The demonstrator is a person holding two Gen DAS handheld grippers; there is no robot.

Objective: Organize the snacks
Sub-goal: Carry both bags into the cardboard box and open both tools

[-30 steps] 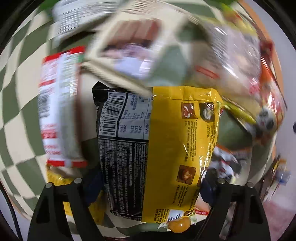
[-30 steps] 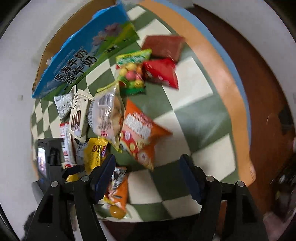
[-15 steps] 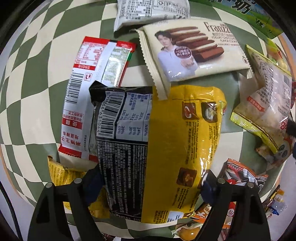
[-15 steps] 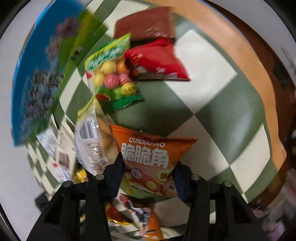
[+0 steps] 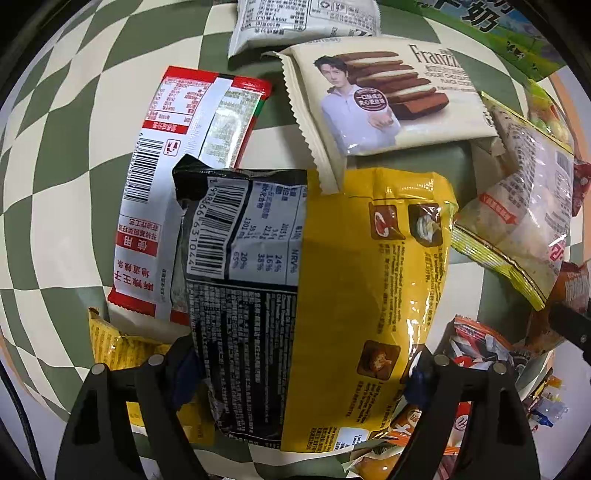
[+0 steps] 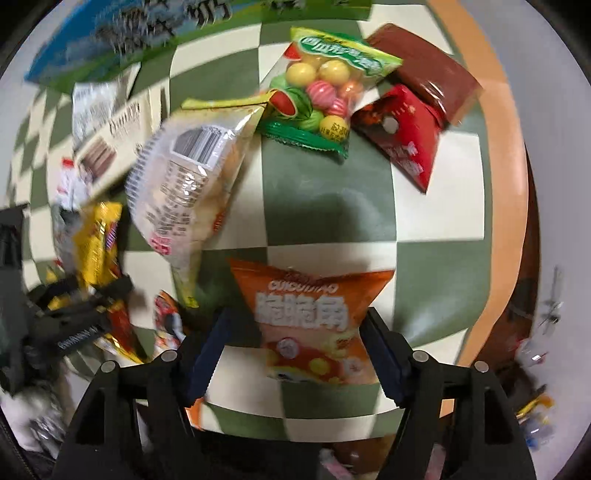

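My left gripper [image 5: 301, 350] points down and is shut on a yellow and black packet [image 5: 369, 277], which hangs over other snacks on the green and cream checked tablecloth [image 5: 55, 129]. In the right wrist view my right gripper [image 6: 297, 317] points down over an orange snack bag [image 6: 310, 295] lying flat on the cloth. Its jaws are opening, with the bag between them and the left pad clear of it. The left gripper [image 6: 66, 314] also shows at the left edge of the right wrist view.
Under the left gripper lie a red and white packet [image 5: 177, 155], a wafer packet [image 5: 388, 99] and a clear bag [image 5: 517, 221]. A candy-ball bag [image 6: 325, 96], a red packet [image 6: 402, 136], a brown packet [image 6: 424, 70] and a blue-green carton [image 6: 129, 33] lie further back. The table's orange edge [image 6: 502, 184] runs on the right.
The left gripper slid across the table with the yellow packet still in it. The right gripper sank over the orange bag; its jaws narrowed around it, then widened again.
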